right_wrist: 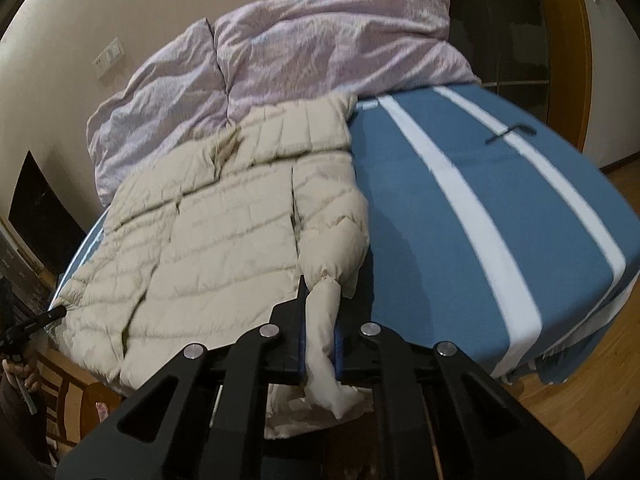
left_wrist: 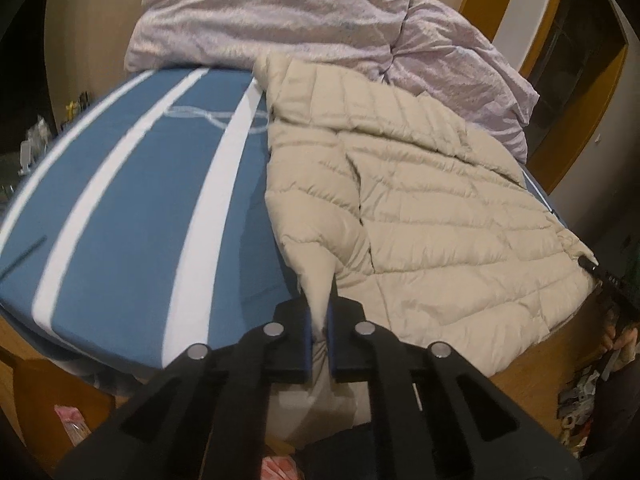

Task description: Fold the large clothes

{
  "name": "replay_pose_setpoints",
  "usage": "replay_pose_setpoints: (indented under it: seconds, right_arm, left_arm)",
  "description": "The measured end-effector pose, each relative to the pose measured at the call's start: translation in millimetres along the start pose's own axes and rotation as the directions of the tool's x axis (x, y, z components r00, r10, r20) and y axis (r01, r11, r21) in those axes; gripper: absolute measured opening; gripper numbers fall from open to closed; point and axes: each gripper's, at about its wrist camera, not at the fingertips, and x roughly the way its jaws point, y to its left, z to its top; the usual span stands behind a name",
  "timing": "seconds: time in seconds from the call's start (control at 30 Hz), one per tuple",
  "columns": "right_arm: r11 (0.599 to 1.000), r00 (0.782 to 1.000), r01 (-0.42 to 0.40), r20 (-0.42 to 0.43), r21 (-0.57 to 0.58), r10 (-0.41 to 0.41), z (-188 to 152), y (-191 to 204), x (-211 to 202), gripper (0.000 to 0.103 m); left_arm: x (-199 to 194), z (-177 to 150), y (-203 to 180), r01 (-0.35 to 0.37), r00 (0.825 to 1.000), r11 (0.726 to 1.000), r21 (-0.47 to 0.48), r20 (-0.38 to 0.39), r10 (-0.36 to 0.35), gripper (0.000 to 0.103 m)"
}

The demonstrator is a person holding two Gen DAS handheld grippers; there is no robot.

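Observation:
A beige quilted puffer jacket (left_wrist: 432, 216) lies spread on the bed; it also shows in the right wrist view (right_wrist: 224, 224). My left gripper (left_wrist: 319, 320) is shut on a beige fold at the jacket's near edge. My right gripper (right_wrist: 320, 320) is shut on another beige fold of the jacket's near edge, with white lining hanging below the jaws. Both grips are at the bed's front edge. In each wrist view a black fingertip of the other gripper shows at the jacket's far corner (left_wrist: 588, 262) (right_wrist: 52, 314).
The bed has a blue cover with white stripes (left_wrist: 140, 208) (right_wrist: 500, 208). A crumpled lilac duvet (left_wrist: 304, 20) (right_wrist: 312, 40) is heaped at the back. A dark thin object (right_wrist: 510, 133) lies on the blue cover. Wooden floor (right_wrist: 580, 412) surrounds the bed.

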Motion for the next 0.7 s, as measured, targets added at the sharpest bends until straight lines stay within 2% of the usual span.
replay_pose_setpoints:
  seconds: [0.2, 0.4, 0.7]
  right_arm:
    - [1.0, 0.998, 0.014, 0.068, -0.016, -0.013, 36.2, 13.5, -2.9, 0.009]
    - [0.999, 0.992, 0.027, 0.128, -0.034, -0.023, 81.6, 29.3, 9.7, 0.009]
    - [0.997, 0.985, 0.074, 0.156, -0.027, -0.068, 144.9, 35.2, 57.7, 0.009]
  left_arm:
    - [-17.3, 28.7, -14.3, -0.033, 0.996, 0.999, 0.04, 0.082, 0.03, 0.005]
    - [-23.3, 74.3, -23.3, -0.068, 0.985, 0.997, 0.046, 0.164, 0.06, 0.004]
    - [2.2, 163.0, -38.2, -0.101, 0.971, 0.994, 0.052, 0.224, 0.087, 0.004]
